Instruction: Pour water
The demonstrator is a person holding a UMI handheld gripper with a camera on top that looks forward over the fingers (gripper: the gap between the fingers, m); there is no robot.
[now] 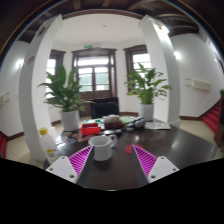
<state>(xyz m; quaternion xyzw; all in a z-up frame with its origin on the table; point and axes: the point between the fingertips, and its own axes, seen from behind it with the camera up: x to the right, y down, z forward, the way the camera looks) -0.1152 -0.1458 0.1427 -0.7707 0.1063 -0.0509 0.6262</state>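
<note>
Your tongs (112, 162) are spread apart over the dark desk (180, 150), gripping nothing, pink pads facing in. The white cup (103, 147) sits on the desk just ahead of your left finger (72, 164), touching or nearly touching its tip, not squarely between the two. Beyond it you've got a red item (91, 129) and some clutter, then two leafy potted plants (66, 95) by the windows.

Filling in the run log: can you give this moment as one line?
step: approach | tool: open, nothing held | white cup: on dark table, just ahead, near left finger | pouring: not begun
</note>
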